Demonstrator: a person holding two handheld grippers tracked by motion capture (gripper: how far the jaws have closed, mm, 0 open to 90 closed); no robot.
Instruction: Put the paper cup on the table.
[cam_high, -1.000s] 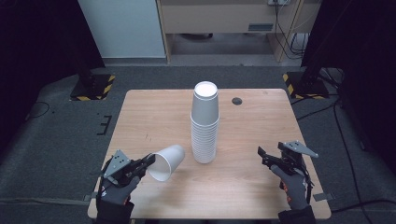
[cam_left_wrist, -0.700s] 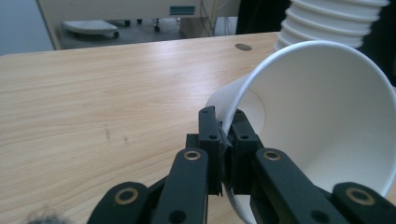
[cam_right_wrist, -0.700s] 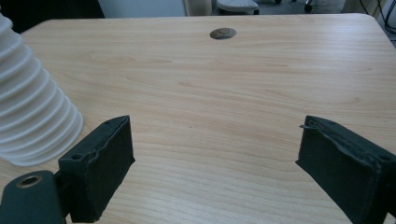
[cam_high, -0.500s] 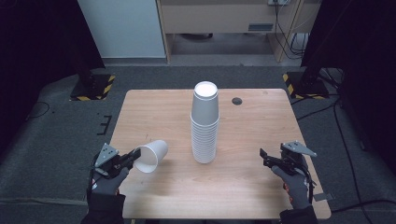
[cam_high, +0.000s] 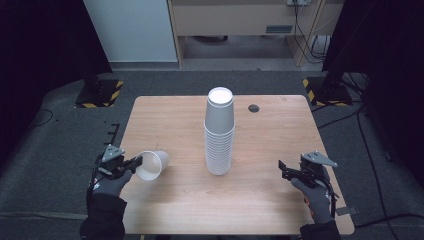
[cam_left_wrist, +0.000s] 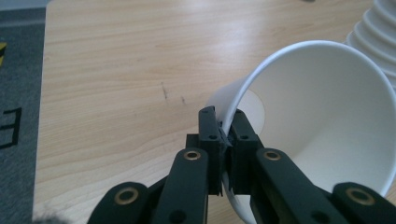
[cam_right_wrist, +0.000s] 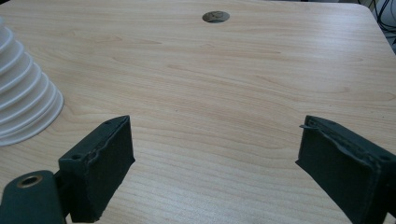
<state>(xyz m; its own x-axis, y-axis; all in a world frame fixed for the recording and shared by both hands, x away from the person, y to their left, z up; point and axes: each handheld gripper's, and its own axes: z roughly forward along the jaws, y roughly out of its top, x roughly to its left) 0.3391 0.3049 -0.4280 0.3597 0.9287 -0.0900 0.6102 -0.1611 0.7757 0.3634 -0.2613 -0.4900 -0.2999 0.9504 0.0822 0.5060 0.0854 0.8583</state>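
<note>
- I'm pinching the paper cup (cam_left_wrist: 322, 140) by its thin, crushable rim in my left gripper (cam_left_wrist: 225, 140).
- My right gripper (cam_right_wrist: 215, 158) is hanging wide, empty.

Wood table (cam_high: 280, 200) w/ inverted cup stack (cam_high: 219, 132)

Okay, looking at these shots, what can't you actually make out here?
- Cup stack: exact cup count; rims too small in the high view, cut off by the edge in both gripper views.
- Held cup: whether it touches the table; the left gripper hides its lower rim.
- Dark table hole: contents, too small.
</note>
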